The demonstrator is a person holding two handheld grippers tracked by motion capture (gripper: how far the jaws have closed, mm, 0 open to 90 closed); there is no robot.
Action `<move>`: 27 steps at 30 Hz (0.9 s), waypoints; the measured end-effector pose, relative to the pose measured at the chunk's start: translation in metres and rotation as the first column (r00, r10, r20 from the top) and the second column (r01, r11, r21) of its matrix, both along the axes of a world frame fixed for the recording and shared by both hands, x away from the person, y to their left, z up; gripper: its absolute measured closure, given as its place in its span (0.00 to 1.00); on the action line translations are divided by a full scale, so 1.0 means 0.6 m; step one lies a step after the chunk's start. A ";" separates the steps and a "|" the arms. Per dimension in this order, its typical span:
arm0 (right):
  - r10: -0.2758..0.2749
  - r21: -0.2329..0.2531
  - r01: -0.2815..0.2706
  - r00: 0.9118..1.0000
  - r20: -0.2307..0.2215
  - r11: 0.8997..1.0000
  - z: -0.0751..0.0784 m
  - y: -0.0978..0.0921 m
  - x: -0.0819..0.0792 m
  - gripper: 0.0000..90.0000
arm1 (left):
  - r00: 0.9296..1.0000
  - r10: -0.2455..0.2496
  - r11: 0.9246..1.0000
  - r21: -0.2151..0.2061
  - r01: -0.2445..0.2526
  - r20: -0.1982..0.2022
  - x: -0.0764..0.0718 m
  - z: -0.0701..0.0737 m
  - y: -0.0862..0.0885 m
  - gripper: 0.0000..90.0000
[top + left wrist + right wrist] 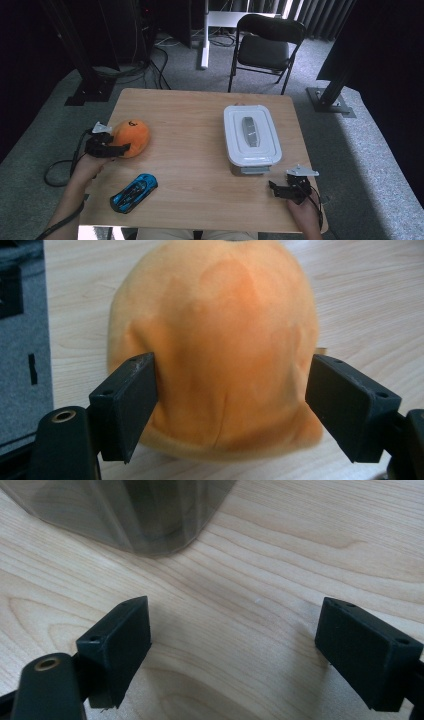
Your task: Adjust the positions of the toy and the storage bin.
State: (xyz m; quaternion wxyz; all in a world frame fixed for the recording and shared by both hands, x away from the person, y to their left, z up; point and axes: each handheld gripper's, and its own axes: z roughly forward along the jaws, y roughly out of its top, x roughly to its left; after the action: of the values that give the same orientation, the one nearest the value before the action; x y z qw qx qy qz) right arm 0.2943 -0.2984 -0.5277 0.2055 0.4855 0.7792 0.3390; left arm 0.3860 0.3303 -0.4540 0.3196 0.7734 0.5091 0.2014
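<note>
- Black jaws of the left gripper (230,405) stand on either side of the orange plush toy (215,345), pressing its flanks; in the left gripper view the fabric dents at the left pad, so I judge it pinched, though only lightly.
- Seen from the high view, the plush toy (131,137) sits near the table's (190,115) 9 o'clock edge, with the left gripper (111,149) gripping it from the 7 o'clock side.
- Risk: the toy is soft and rounded, so a shallow hold could squeeze it forward out of the pads when lifted, and it might roll off that nearby edge.
- Risk: the blue toy car (134,192) lies at 5 o'clock from the toy, well apart; a low swing toward the table's middle could still knock it.
- Right gripper (286,189) rests near the 5 o'clock corner, jaws spread over bare wood, just beside the closed white lidded box (251,139).
- Risk: the box is still shut; if the toy goes inside, it arrives before the lid is off.
</note>
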 end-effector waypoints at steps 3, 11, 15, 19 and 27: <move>0.000 0.000 0.000 1.000 0.000 1.000 0.000 0.000 0.000 0.16 | 1.000 0.008 1.000 0.011 -0.008 -0.014 0.011 -0.011 -0.003 0.24; 0.000 0.000 0.000 1.000 0.000 1.000 0.000 0.000 0.000 0.16 | 0.998 0.053 0.999 -0.006 -0.053 -0.021 0.018 -0.029 -0.003 0.44; 0.000 0.000 0.000 1.000 0.000 1.000 0.000 0.000 0.000 0.16 | 0.999 0.037 0.999 -0.014 -0.037 0.011 0.013 -0.023 -0.001 0.63; 0.000 0.000 0.000 1.000 0.000 1.000 0.000 0.000 0.000 0.16 | 0.997 -0.028 1.000 0.003 0.028 0.072 0.005 -0.011 -0.005 0.70; 0.000 0.000 0.000 1.000 0.000 1.000 0.000 0.000 0.000 0.16 | 0.957 -0.252 0.967 0.005 0.254 0.141 -0.014 0.000 -0.031 0.70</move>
State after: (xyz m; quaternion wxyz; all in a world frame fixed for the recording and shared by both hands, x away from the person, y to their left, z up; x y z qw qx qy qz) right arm 0.2943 -0.2984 -0.5277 0.2054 0.4856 0.7792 0.3389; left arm 0.3778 0.3115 -0.4542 0.3827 0.8140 0.3836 0.2095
